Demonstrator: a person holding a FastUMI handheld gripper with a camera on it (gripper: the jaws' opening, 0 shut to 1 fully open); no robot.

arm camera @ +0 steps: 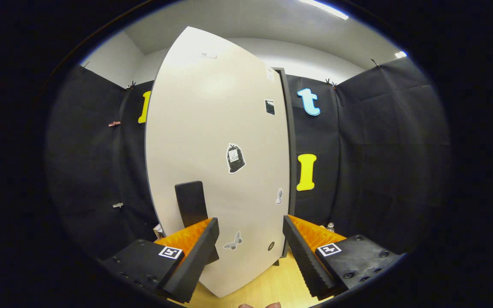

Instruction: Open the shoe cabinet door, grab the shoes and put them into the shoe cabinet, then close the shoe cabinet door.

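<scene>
The shoe cabinet door (216,141), a stiff, smooth panel, stood shut just ahead of the gripper (250,239), whose fingers were spread apart, empty. Its dark handle (191,203), beside the left finger, appeared the surest hold.

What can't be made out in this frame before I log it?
- Cabinet interior and any shoes: hidden behind the shoe cabinet door, gripper view.
- Black handle: its lower end is covered by a finger of the open hand-held gripper, so contact is unclear.
- Stickers on the door: print too small.
- Small bottle beyond the other finger: mostly cut off.
</scene>
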